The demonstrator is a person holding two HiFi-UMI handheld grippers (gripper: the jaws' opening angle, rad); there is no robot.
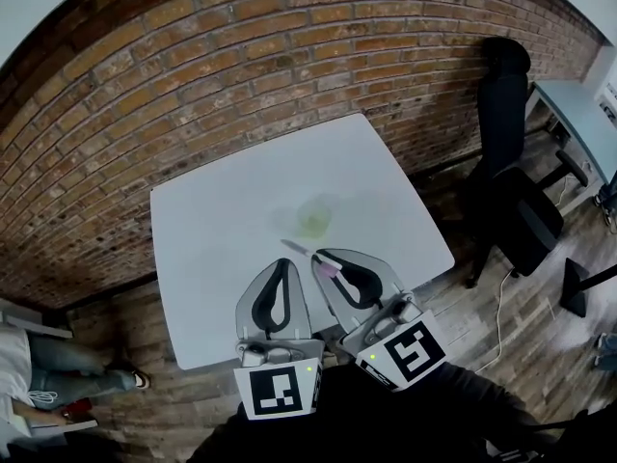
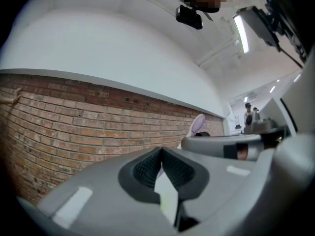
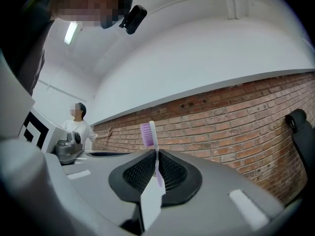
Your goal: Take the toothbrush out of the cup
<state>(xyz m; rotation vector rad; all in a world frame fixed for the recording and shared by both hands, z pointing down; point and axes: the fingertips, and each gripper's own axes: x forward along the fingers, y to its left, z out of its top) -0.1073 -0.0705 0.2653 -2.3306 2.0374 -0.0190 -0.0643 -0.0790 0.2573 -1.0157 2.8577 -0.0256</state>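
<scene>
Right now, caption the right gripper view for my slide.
Right gripper shut on a purple toothbrush, bristles up, against a brick wall.

toothbrush (image 3: 149, 132): we see the bristle end and a thin strip of neck; the rest of the handle is buried between the pads of the right gripper (image 3: 156, 157).
cup (image 1: 314, 217): so pale and see-through on the table (image 1: 212, 258) that we cannot trace its rim (just a greenish smear).
person (image 1: 72, 369): cut off by the left edge, legs only.
desk (image 1: 578, 114): cut by the right edge.
bystanders (image 2: 248, 113): too small for us to tell anything more.
</scene>
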